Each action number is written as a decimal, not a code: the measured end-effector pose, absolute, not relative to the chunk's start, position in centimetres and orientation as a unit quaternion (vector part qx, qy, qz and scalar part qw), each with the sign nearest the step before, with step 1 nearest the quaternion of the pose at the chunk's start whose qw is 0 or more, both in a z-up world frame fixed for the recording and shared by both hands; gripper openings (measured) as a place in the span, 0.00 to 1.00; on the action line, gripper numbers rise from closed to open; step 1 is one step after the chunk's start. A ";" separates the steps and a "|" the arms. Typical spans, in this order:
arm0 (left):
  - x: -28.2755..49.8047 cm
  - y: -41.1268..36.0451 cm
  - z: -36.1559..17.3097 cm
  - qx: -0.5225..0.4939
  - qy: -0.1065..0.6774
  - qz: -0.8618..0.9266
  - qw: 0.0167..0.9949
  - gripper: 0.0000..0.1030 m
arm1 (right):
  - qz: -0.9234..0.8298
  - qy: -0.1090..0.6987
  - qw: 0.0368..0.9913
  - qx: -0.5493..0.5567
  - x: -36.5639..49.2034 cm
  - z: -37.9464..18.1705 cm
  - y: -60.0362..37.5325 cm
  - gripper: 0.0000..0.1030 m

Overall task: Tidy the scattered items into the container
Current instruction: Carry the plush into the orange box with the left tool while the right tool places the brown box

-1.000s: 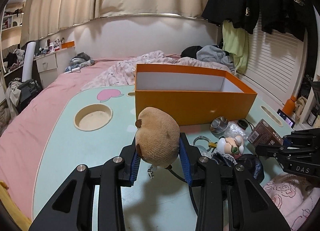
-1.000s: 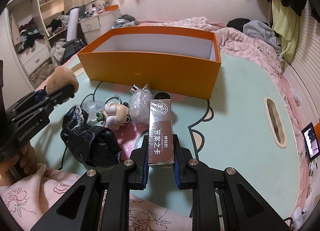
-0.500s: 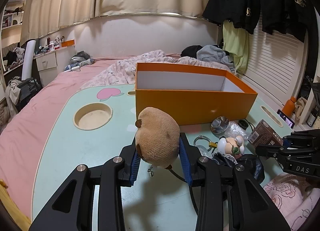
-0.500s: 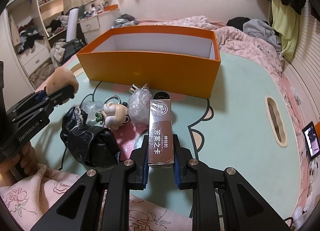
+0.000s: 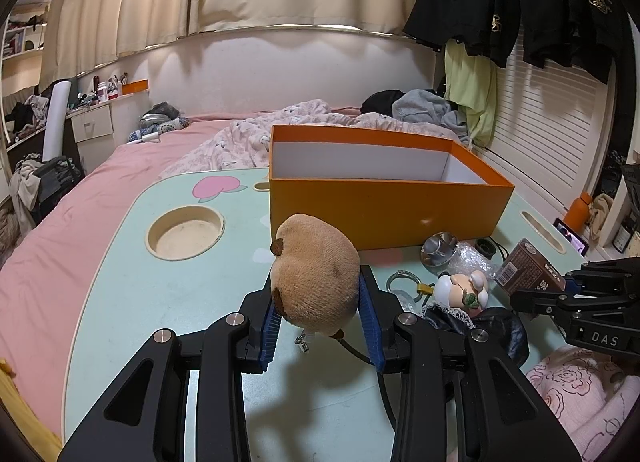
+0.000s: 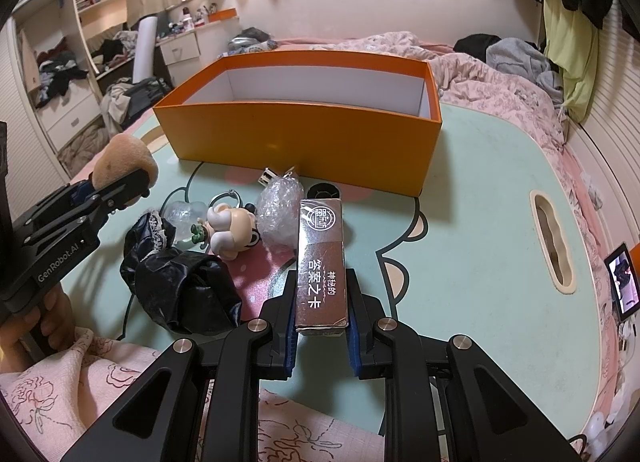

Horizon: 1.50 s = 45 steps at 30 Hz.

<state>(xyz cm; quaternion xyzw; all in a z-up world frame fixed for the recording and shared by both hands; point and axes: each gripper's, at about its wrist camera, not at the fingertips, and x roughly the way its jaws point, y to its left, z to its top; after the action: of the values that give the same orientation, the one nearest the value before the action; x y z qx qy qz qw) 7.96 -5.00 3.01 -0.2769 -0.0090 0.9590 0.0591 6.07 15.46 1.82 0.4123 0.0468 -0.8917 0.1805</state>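
My left gripper [image 5: 318, 308] is shut on a tan plush toy [image 5: 314, 274], held above the mint table just in front of the open orange box [image 5: 384, 210]. A brown card box [image 6: 322, 262] with white lettering is clamped lengthwise in my right gripper [image 6: 322, 310], also short of the orange box [image 6: 300, 142]. Between the two grippers lie a small doll figure [image 6: 230, 228], a black crumpled cloth [image 6: 184, 286], a bubble-wrap bundle [image 6: 280, 210] and a clear keyring piece [image 6: 186, 214]. The box's white inside shows nothing in it.
The mint table [image 5: 180, 286] has a round cup recess [image 5: 185, 231] at left and a slot [image 6: 552, 238] at right. A pink bed with clothes lies beyond it. A phone [image 6: 622, 282] stands by the right edge. A floral sleeve [image 6: 60, 386] lies at the near edge.
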 end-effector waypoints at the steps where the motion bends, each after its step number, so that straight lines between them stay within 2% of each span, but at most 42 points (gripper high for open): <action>1: 8.0 -5.0 3.0 -0.277 -0.009 0.959 0.059 0.36 | -0.892 0.047 0.180 0.412 6.1 1.8 15.5 0.19; 17: 7.9 -4.9 3.3 -0.277 0.004 0.959 0.059 0.36 | -0.892 0.050 0.181 0.411 6.0 2.0 15.5 0.19; 25: 7.1 -4.8 8.9 -0.227 -0.010 0.969 0.096 0.36 | -0.929 0.044 0.177 0.322 5.8 6.9 15.5 0.19; 32: 0.7 -3.1 12.9 -0.206 -0.016 0.970 0.126 0.36 | -0.944 0.024 0.178 0.276 0.8 10.4 13.2 0.19; 35: -2.1 -3.1 11.5 -0.236 -0.030 0.964 0.117 0.36 | -0.947 0.034 0.163 0.275 -1.5 10.5 12.6 0.19; 39: -3.3 -4.0 8.8 -0.292 -0.086 0.943 0.136 0.36 | -0.937 0.008 0.164 0.307 -3.2 9.1 13.0 0.19; 45: -3.1 -3.7 8.3 -0.294 -0.070 0.944 0.133 0.36 | -0.936 0.021 0.165 0.311 -4.1 8.6 12.4 0.19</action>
<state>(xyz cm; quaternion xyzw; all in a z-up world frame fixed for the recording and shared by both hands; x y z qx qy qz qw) -3.08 -3.69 8.28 -0.2943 -0.0703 0.9438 0.1330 -4.07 12.37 8.63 0.3114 0.0214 -0.9356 0.1647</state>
